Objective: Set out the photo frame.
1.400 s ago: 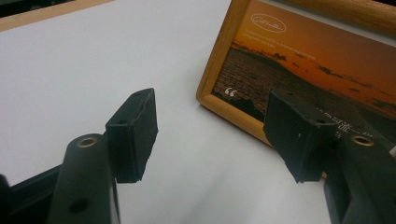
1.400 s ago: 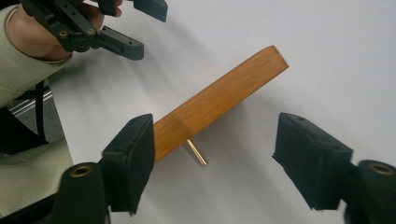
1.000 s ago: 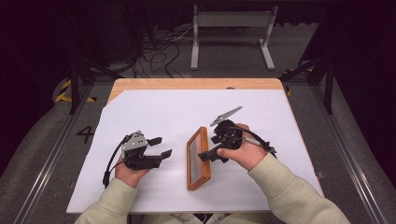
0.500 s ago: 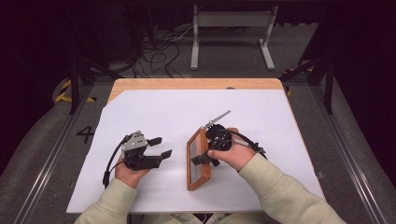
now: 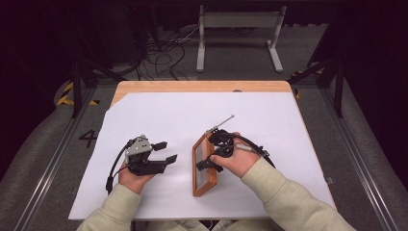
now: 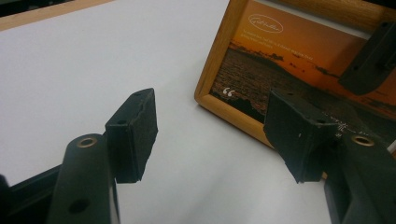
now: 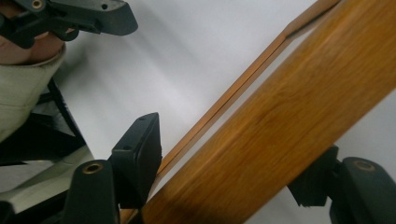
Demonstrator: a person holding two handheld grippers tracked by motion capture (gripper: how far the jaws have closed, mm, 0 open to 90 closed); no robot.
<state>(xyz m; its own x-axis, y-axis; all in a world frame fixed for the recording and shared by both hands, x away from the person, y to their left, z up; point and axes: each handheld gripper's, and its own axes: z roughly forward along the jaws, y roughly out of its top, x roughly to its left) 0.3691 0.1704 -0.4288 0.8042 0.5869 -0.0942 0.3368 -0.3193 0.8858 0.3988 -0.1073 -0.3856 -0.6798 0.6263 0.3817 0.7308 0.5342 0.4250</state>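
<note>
While the picture frame [image 5: 205, 163] lies lengthwise toward the person, the right gripper [image 5: 213, 155] straddles its right rail. Beside it, the left gripper [image 6: 210, 135] hangs released, empty. Right jaws have just been closing around the rail [image 7: 280, 116]; contact unclear.

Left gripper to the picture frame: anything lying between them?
Nothing. High view shows bare white table cover between the left gripper and the wooden picture frame; the left gripper view shows the same bare stretch.
</note>
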